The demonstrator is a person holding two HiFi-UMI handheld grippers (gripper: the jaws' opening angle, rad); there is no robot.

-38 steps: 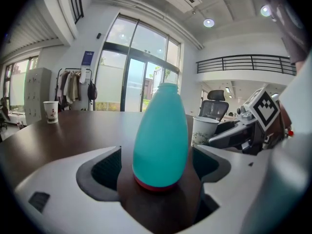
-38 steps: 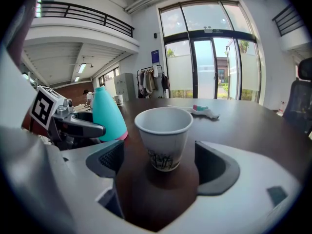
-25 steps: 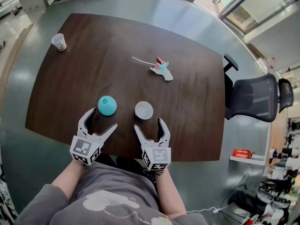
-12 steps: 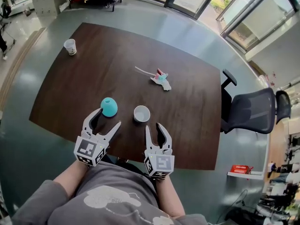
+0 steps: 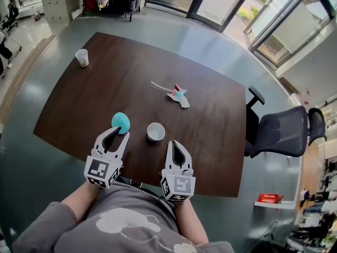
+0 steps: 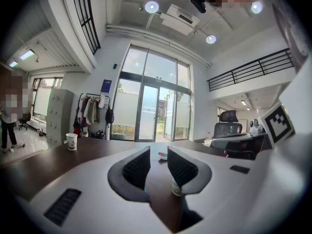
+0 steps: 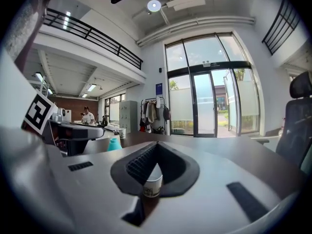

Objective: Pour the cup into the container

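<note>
The cup (image 5: 156, 132) stands upright just ahead of the right fingers (image 7: 141, 165), which are closed together and empty. The left fingers (image 6: 136, 168) have just been closing to a narrow gap and hold nothing, just behind the teal container (image 5: 120, 123). This fits before pouring or after.

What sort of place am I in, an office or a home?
Most likely an open-plan office or lab: a large dark meeting table, a mesh office chair beside it, tall glass doors and a railed mezzanine.

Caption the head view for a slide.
At the table edge, the left gripper, fingers just closing on nothing, and the shut, empty right gripper face a teal container and a cup.
</note>
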